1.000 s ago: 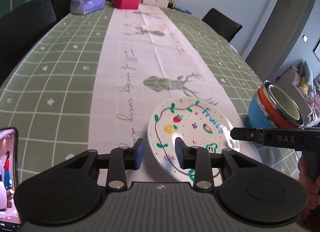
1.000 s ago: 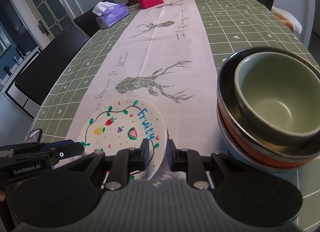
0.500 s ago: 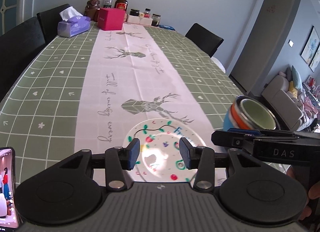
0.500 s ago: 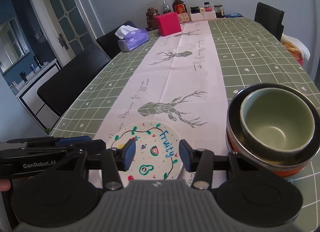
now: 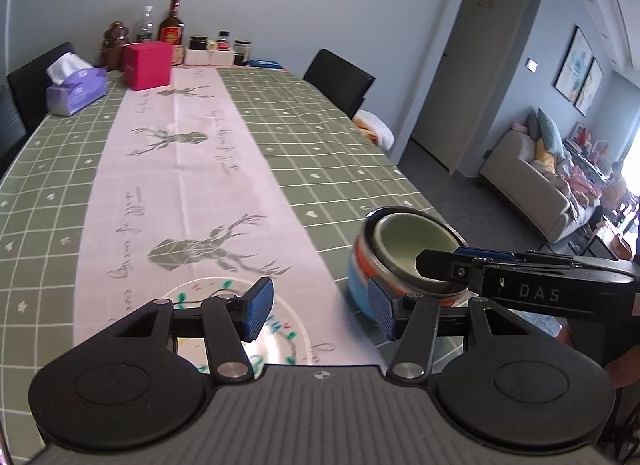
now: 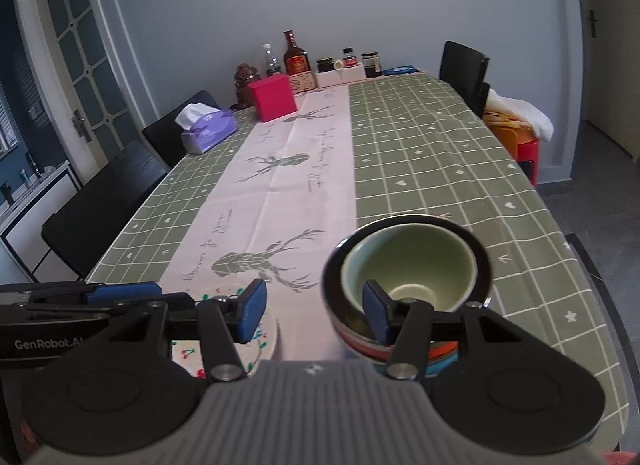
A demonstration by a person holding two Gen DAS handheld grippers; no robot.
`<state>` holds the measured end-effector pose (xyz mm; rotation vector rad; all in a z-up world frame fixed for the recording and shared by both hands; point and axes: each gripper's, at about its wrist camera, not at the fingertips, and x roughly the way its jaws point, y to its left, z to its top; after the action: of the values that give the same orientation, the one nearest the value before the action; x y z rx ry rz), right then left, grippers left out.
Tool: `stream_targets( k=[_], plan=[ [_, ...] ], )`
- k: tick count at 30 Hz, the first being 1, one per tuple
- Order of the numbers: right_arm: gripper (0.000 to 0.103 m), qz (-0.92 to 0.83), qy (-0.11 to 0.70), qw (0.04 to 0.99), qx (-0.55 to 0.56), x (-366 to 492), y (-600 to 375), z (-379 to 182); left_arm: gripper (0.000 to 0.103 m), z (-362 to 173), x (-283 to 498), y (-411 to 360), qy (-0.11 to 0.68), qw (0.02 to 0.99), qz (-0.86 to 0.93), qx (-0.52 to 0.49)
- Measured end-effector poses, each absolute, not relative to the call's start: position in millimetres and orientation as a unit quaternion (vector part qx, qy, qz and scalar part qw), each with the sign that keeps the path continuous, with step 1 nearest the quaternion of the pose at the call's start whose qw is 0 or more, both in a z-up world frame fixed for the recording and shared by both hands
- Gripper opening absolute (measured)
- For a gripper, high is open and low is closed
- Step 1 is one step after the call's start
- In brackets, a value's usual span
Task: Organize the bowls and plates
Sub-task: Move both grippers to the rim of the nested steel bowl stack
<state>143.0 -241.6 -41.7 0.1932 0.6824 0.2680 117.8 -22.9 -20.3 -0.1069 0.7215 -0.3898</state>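
A white plate (image 5: 280, 331) painted with fruit lies on the pink runner at the near end of the table, also seen in the right wrist view (image 6: 264, 339). To its right stands a stack of nested bowls (image 5: 404, 249), a pale green one (image 6: 412, 265) on top. My left gripper (image 5: 320, 311) hovers above the plate's right part, jaws opening, nothing between them. My right gripper (image 6: 314, 313) hangs between plate and bowls, jaws also opening and empty. Each gripper shows side-on in the other's view: right gripper (image 5: 440, 267), left gripper (image 6: 120, 293).
The green checked tablecloth (image 5: 340, 153) runs far back. A purple tissue box (image 5: 76, 91), a red box (image 5: 146, 65) and bottles and jars (image 5: 172, 31) crowd the far end. Black chairs (image 6: 104, 201) line the left side. The table's right edge (image 6: 560, 225) is near the bowls.
A second ago the plate's rim sat between both grippers' jaws. Both grippers have since spread their jaws, risen and drawn back, leaving the plate flat on the runner.
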Motion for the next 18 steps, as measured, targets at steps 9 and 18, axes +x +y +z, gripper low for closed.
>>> stream_targets(
  k=[9, 18],
  plan=[
    [0.068, 0.048, 0.361, 0.925, 0.110, 154.2, -291.6, -50.3, 0.070, -22.2, 145.5, -65.4, 0.365, 0.899, -0.235, -0.055],
    [0.080, 0.009, 0.430, 0.877, 0.214, 186.1, -324.8, -81.8, 0.081, -53.8, 192.9, -77.6, 0.435, 0.864, -0.237, -0.087]
  ],
)
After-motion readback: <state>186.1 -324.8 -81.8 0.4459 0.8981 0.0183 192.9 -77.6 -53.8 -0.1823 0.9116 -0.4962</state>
